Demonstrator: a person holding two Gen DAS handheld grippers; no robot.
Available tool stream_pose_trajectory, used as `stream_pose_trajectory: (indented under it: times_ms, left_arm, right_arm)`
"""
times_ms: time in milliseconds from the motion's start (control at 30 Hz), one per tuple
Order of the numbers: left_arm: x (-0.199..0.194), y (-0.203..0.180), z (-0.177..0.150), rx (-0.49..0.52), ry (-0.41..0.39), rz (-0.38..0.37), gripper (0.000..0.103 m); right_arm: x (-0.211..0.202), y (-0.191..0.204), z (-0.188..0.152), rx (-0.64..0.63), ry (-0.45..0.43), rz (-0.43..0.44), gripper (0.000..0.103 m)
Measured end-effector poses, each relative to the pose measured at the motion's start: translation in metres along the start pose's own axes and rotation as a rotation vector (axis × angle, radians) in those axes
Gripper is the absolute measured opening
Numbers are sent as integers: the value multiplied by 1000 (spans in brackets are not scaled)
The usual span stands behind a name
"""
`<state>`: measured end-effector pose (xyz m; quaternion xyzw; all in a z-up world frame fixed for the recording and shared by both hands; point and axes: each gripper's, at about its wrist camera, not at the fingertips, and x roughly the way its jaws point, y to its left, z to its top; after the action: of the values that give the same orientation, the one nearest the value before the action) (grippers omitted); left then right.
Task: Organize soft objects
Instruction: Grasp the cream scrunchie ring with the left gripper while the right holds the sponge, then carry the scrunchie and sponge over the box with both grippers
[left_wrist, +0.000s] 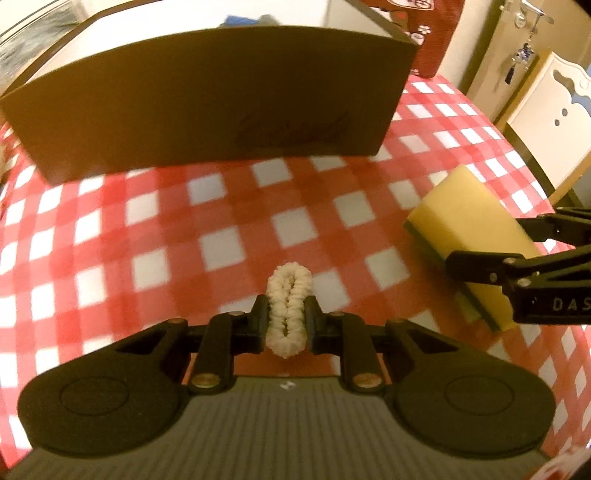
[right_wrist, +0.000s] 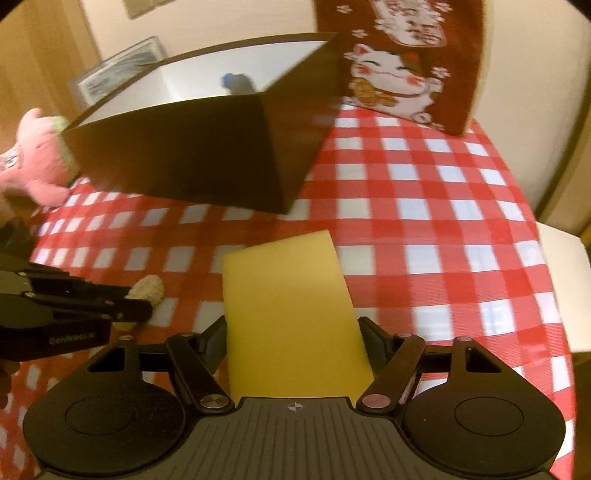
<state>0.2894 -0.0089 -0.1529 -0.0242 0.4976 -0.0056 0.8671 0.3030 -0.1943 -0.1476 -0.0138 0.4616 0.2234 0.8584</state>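
Observation:
A cream scrunchie (left_wrist: 289, 310) is squeezed flat between the pads of my left gripper (left_wrist: 288, 319), which is shut on it just above the red checked tablecloth (left_wrist: 155, 229). In the right wrist view the same scrunchie (right_wrist: 147, 290) sticks out past the left gripper (right_wrist: 142, 306) at the lower left. A yellow sponge (right_wrist: 288, 295) with a dark green underside sits between the fingers of my right gripper (right_wrist: 293, 332), both pads against its sides. From the left wrist, the sponge (left_wrist: 469, 221) appears tilted at the right, with the right gripper (left_wrist: 491, 243) around it.
A dark brown open box (left_wrist: 207, 103) with a pale inside stands straight ahead; a blue item (right_wrist: 236, 83) lies in it. A pink plush toy (right_wrist: 33, 155) lies left of the box (right_wrist: 184, 155). A red cat-print cloth (right_wrist: 399, 66) stands behind; a white chair (left_wrist: 546, 110) is beyond the table edge.

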Motion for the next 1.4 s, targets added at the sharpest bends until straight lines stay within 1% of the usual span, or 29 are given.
stream_pose_trajectory:
  times_ms: [200,333,433,500,567,600,633,733,867,933,1000,1167,1400]
  left_arm:
    - [-21,18,-33,-52,11,23,19]
    - [-34,29,-54,-83,18,39,19]
    - [-45,35,-68,-108,25,41,19]
    - [-50,38,-76,-120,28,42,19]
    - [-54,41,-83,-134,32,39,20]
    - [-56,42,-85,-139,32,37,22]
    - [-57,44,-87,-141,32,38,24]
    - [-57,44,-88,-143,31,35,28]
    - [-55,39,-86,-118,30,41,29]
    - [-54,37,-85,-98,31,48,24]
    - [-54,39,-85,-93,34,37,20]
    - [-54,40,-84,-85,46,33,18]
    - [-55,40,-83,-64,52,37,17]
  right_arm:
    - [2,42,-22,-80,35,90,72]
    - [3,69,-40,-133,71,134,72]
    - [5,83,-50,-153,97,144,72]
    - [7,90,-53,-174,116,146,74]
    - [7,97,-56,-208,119,129,78]
    - [7,100,-57,-219,122,126,79]
    - [8,102,-57,-223,121,121,80]
    - [9,105,-56,-235,114,109,82]
    - [7,108,-54,-248,100,78,82]
    - [4,107,-54,-251,94,72,81]
    - [3,107,-54,-251,86,67,69]
    - [0,106,-54,-247,90,76,66]
    - [-5,109,-52,-238,87,89,65]
